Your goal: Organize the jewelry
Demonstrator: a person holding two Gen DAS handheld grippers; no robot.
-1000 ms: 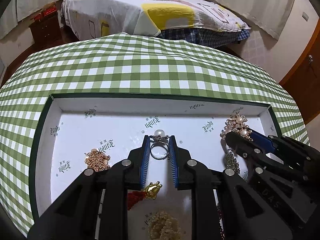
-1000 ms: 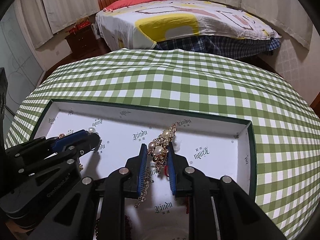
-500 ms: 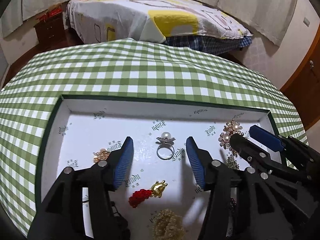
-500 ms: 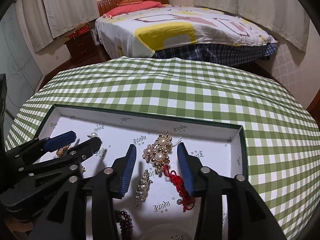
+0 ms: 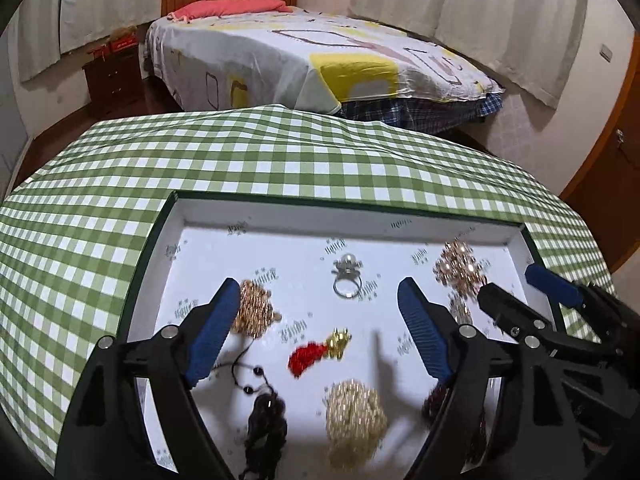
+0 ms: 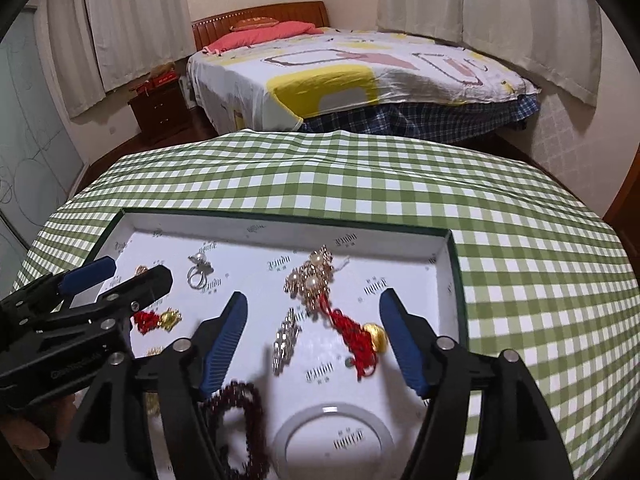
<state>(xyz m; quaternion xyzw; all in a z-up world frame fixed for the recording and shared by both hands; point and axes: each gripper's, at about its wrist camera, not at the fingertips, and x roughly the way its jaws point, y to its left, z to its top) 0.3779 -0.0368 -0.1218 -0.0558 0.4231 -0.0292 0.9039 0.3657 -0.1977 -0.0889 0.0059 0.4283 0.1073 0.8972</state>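
Note:
A white-lined tray with a dark green rim holds the jewelry. My left gripper hangs above it with its jaws opening and nothing pressed between them. The pearl ring lies on the tray floor just beyond its tips. My right gripper is also opening and holds nothing. The gold pearl brooch lies loose ahead of its tips. A gold chain pile sits by the left finger.
Also in the tray: a red tassel with gold charm, a pale bead heap, dark beads, a red cord with gold charm, a silver clip, a maroon bracelet. A green checked cloth covers the table; a bed stands beyond.
Both grippers went from shut on the ring and the brooch to wide apart. Both pieces now lie on the tray floor. Both grippers pulled back and rose.

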